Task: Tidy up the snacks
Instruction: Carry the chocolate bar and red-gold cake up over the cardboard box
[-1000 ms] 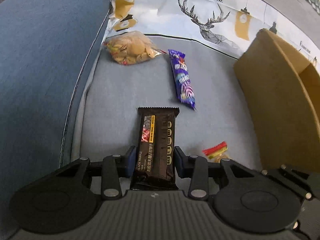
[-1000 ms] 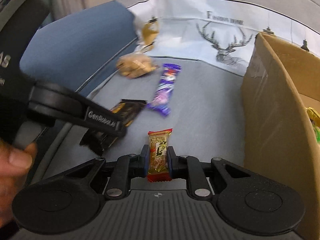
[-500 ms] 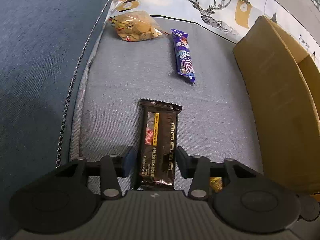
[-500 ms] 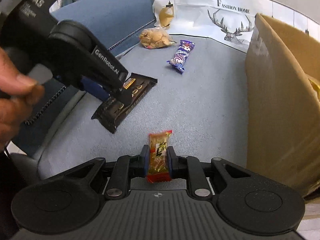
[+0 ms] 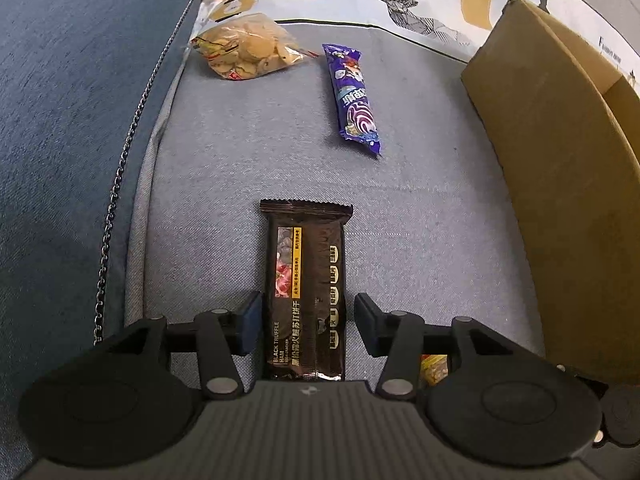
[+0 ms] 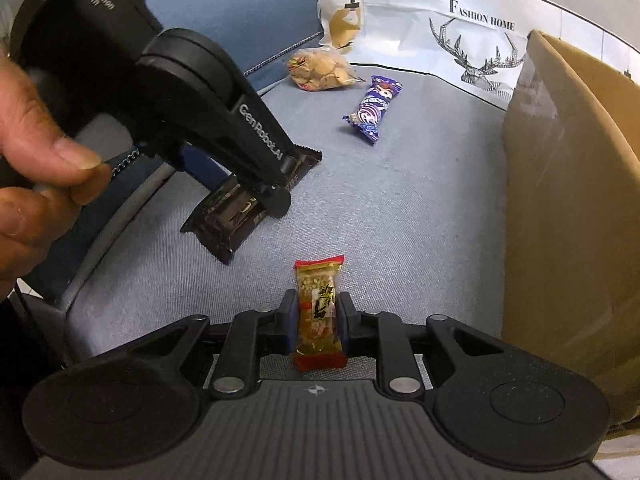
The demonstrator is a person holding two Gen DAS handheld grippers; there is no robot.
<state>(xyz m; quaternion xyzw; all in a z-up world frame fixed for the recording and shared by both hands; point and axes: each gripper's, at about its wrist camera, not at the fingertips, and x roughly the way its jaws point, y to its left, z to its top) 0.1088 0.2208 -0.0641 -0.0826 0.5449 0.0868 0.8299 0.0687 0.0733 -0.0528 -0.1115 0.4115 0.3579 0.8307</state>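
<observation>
A dark brown cracker bar (image 5: 307, 288) lies on the grey sofa cushion (image 5: 224, 168) between the open fingers of my left gripper (image 5: 308, 322), with small gaps on both sides. From the right wrist view the bar (image 6: 248, 208) lies under the left gripper (image 6: 256, 168). My right gripper (image 6: 317, 320) is shut on a small red-and-gold candy bar (image 6: 319, 312), held above the cushion. A purple snack pack (image 5: 354, 98) and a clear bag of biscuits (image 5: 248, 52) lie farther back. A cardboard box (image 5: 560, 184) stands on the right.
The blue sofa arm (image 5: 72, 120) with a zip chain runs along the left. A white printed cloth with a deer (image 5: 400, 0) covers the sofa back. The box wall (image 6: 568, 216) is close on the right of my right gripper.
My left gripper has opened off the brown bar, which now rests on the cushion. My right gripper has kept its hold on the candy bar and pulled back a little.
</observation>
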